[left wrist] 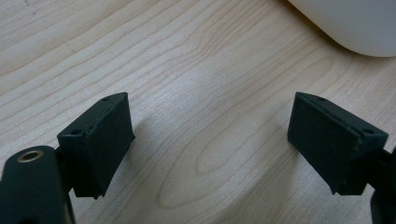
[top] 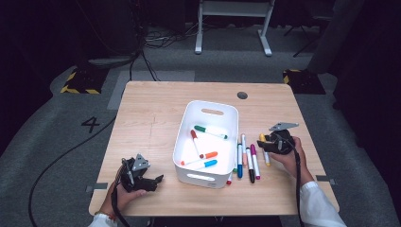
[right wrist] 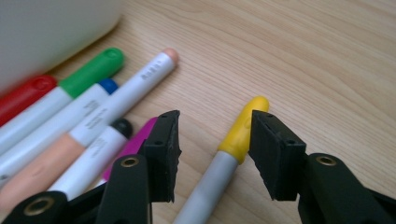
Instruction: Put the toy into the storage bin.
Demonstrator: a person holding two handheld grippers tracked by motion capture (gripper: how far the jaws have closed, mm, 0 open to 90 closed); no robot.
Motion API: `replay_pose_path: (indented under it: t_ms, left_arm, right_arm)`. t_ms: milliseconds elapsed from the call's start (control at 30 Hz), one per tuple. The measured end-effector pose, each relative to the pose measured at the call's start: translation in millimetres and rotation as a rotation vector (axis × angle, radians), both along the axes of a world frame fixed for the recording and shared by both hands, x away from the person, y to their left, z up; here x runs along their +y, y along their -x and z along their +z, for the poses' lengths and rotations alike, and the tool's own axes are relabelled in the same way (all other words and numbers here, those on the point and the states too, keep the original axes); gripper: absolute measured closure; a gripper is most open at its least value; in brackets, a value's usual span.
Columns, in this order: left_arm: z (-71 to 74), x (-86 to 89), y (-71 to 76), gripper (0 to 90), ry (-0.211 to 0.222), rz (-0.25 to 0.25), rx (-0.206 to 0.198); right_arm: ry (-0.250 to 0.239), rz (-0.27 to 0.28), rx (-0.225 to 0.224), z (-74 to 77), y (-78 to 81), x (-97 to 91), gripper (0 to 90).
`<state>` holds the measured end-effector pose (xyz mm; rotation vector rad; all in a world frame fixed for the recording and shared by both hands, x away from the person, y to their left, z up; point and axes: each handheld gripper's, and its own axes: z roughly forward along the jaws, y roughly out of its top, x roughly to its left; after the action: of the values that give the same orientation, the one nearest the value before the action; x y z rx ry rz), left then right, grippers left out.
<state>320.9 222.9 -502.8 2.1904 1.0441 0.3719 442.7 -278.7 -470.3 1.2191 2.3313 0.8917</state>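
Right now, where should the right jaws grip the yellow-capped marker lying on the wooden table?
Grip the yellow-capped marker across its cap and grey barrel junction, coming from above. It lies flat, apart from the other markers, and the right gripper already straddles it.

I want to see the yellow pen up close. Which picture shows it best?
The right gripper view: the yellow pen lies big and sharp between the right gripper's open jaws, with gaps on both sides. In the high view it is a tiny sliver beside that gripper. The left gripper view looks at bare table.
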Motion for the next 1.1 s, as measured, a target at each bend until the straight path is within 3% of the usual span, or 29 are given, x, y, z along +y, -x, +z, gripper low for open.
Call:
replay_pose_path:
  t_ms: [167, 400, 533, 633, 800, 1100]
  left_arm:
    - [0.0, 0.0, 0.0, 14.2, 0.000, 0.000, 0.000]
    - [0.1, 0.0, 0.2, 14.2, -0.002, 0.004, -0.002]
    - [0.0, 0.0, -0.1, 14.2, 0.000, -0.001, 0.001]
    - [0.0, 0.1, -0.1, 14.2, 0.000, -0.001, 0.000]
    - [0.1, 0.0, 0.1, 14.2, -0.002, 0.004, -0.003]
    - [0.1, 0.1, -0.1, 14.2, -0.005, 0.003, -0.007]
  right_arm:
    - [0.018, -0.042, 0.015, -9.1, -4.7, -4.9, 59.6]
    - [0.015, -0.033, 0.015, -16.0, -5.5, -7.2, 74.2]
    - [0.034, -0.017, 0.008, -15.2, -4.5, -5.3, 74.5]
    - [0.003, -0.005, 0.006, -13.3, -3.2, -7.0, 74.6]
    - [-0.038, 0.031, -0.031, 2.5, 3.3, -9.6, 74.7]
    - [-0.137, 0.136, -0.138, 58.6, 25.6, -6.4, 74.7]
